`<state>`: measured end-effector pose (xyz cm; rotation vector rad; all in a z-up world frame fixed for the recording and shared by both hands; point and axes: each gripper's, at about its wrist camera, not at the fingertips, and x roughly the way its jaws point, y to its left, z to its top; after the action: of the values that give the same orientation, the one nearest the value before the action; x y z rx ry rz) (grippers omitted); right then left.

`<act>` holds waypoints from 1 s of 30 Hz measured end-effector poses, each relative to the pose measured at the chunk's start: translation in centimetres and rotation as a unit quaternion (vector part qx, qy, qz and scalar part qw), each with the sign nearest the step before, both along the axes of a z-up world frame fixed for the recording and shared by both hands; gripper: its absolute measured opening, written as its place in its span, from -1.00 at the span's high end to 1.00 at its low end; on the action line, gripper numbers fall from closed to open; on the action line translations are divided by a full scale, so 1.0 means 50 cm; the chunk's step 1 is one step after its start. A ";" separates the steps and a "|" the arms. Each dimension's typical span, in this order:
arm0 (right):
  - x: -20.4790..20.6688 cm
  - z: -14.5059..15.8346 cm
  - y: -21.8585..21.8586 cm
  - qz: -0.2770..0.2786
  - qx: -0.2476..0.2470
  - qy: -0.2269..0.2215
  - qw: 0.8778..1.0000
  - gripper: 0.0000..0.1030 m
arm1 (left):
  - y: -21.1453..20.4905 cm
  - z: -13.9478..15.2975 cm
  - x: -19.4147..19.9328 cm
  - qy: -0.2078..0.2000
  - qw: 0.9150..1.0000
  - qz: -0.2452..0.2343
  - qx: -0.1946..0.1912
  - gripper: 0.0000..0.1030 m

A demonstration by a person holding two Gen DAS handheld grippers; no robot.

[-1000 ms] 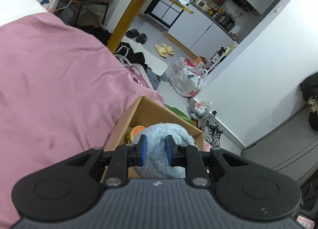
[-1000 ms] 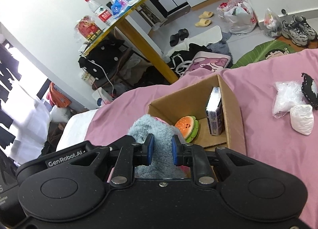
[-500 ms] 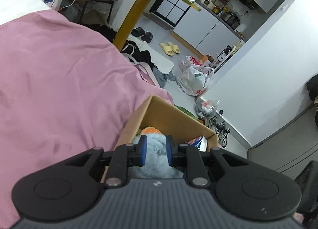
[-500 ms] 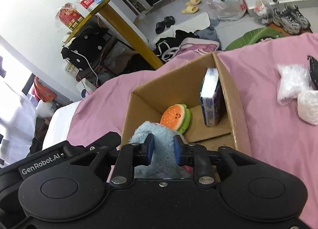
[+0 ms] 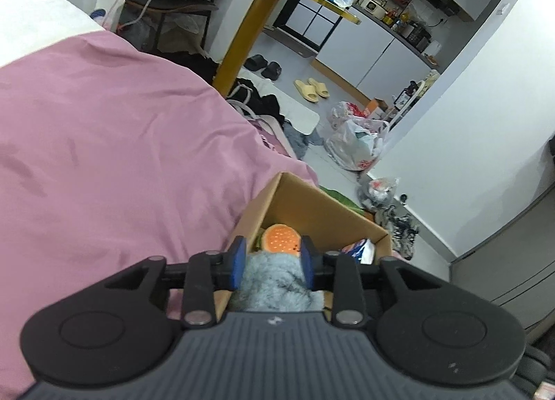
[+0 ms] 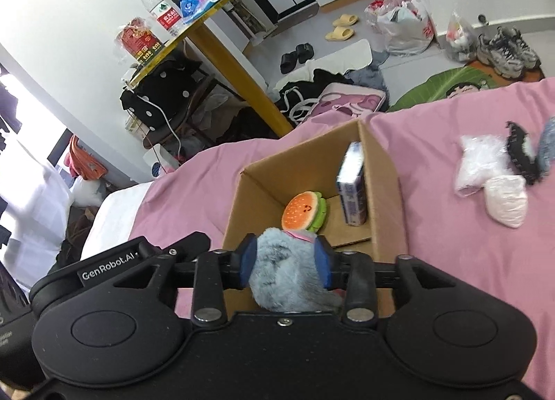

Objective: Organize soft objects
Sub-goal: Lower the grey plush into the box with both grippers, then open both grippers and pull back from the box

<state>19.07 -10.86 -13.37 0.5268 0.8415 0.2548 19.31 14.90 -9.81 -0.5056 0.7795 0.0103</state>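
A cardboard box (image 6: 385, 171) stands open on the pink bedspread (image 5: 104, 143). Inside it lie a plush burger (image 6: 305, 211) and a blue-white packet (image 6: 353, 192); the burger also shows in the left wrist view (image 5: 279, 238). A fluffy blue-grey plush (image 6: 288, 275) sits at the box's near side, also seen from the left (image 5: 274, 278). My left gripper (image 5: 272, 261) and my right gripper (image 6: 286, 257) both straddle it, with the jaws spread wider than before and the pads beside the fur. The left gripper body (image 6: 114, 271) shows in the right view.
Two white padded bags (image 6: 485, 174) and a black frilled item (image 6: 520, 153) lie on the bedspread right of the box. Beyond the bed edge are a yellow table leg (image 6: 242, 81), clothes, shoes and bags on the floor. A white pillow (image 5: 38, 22) lies far left.
Both grippers lowered the blue-grey plush toward the box's near side, and their jaws have widened around it. More of the box's inside now shows.
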 end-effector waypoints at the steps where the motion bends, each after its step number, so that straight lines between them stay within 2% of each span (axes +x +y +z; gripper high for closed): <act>1: -0.006 0.003 -0.005 -0.001 -0.003 -0.003 1.000 0.20 | -0.001 0.002 -0.003 0.003 1.000 0.004 0.006 0.15; 3: -0.015 0.009 -0.013 -0.001 -0.003 -0.007 1.000 0.20 | 0.002 0.008 -0.010 0.003 1.000 0.011 0.016 -0.06; 6: -0.029 0.019 -0.028 0.000 0.004 -0.015 1.000 0.19 | -0.003 0.018 -0.015 0.017 0.999 0.004 0.029 -0.24; 9: -0.051 0.025 -0.048 -0.009 0.012 -0.025 1.000 0.15 | -0.026 0.031 -0.027 0.021 0.998 -0.007 0.056 -0.29; 15: -0.105 0.031 -0.103 -0.015 0.013 -0.064 0.998 -0.04 | -0.060 0.069 -0.063 0.012 0.997 -0.018 0.080 -0.44; 18: -0.146 0.020 -0.127 0.004 0.009 -0.087 0.996 -0.12 | -0.080 0.087 -0.086 0.010 0.996 -0.030 0.088 -0.46; 22: -0.173 0.021 -0.148 0.004 0.003 -0.093 0.996 -0.23 | -0.105 0.111 -0.118 -0.002 0.993 -0.042 0.112 -0.48; 24: -0.186 0.027 -0.159 0.008 0.001 -0.099 0.995 -0.29 | -0.118 0.120 -0.132 -0.001 0.992 -0.036 0.122 -0.57; 26: -0.206 0.030 -0.173 0.010 -0.011 -0.108 0.994 -0.46 | -0.131 0.130 -0.146 0.002 0.991 -0.032 0.134 -0.59; 30: -0.242 0.044 -0.198 0.020 -0.036 -0.132 0.990 -0.59 | -0.152 0.149 -0.170 -0.005 0.989 -0.034 0.145 -0.67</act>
<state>6.95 -20.77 -11.17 0.3977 0.6014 0.3226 10.79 7.32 -2.36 -0.2027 0.7710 0.0565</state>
